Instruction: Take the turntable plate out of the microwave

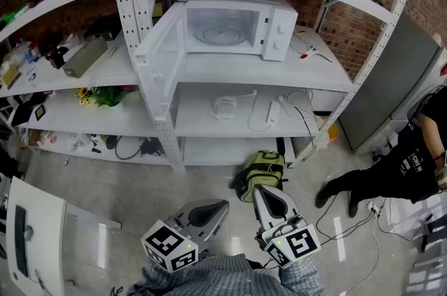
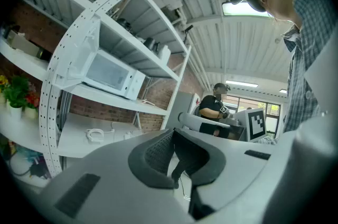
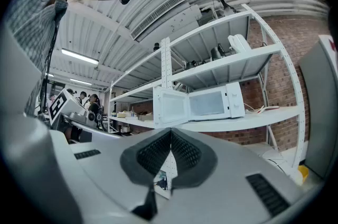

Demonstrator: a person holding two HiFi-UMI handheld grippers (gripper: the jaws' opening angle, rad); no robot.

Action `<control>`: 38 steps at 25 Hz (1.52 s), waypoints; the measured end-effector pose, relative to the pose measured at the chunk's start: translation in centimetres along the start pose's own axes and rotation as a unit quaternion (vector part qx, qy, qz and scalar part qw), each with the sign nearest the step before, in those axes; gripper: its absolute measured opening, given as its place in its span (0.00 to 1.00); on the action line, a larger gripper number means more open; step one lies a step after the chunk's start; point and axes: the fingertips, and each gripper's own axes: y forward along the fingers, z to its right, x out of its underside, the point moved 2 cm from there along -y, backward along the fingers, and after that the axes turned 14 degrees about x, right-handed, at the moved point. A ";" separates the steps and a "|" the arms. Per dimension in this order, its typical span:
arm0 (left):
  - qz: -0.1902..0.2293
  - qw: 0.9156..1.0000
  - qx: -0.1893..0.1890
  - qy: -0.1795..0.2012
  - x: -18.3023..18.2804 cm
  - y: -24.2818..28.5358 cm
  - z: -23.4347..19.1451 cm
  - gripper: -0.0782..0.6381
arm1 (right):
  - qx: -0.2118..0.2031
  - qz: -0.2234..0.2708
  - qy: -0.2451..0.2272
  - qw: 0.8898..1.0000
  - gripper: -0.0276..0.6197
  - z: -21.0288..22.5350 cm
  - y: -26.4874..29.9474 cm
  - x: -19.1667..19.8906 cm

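Far ahead of both hand-held grippers, the head view shows the round clear glass turntable plate (image 1: 218, 33) inside the white microwave oven (image 1: 276, 29), its door open, on a white metal shelf (image 1: 230, 69). In the left gripper view the left gripper (image 2: 172, 132) is clenched and empty, with the microwave up to its left. In the right gripper view the right gripper (image 3: 170, 133) is likewise clamped on nothing, with the microwave beyond its tips.

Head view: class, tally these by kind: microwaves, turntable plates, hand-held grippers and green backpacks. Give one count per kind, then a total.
Microwaves: 1, the microwave on the shelf, door open
Turntable plates: 1, the turntable plate inside it
Grippers: 2, the left gripper and the right gripper
Green backpacks: 1, the green backpack on the floor
Total: 5
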 end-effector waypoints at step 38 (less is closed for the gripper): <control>-0.001 0.999 -0.036 -0.005 1.8 5.8 2.5 0.12 | -0.002 -0.014 0.025 1.000 0.07 7.0 -4.0 1.9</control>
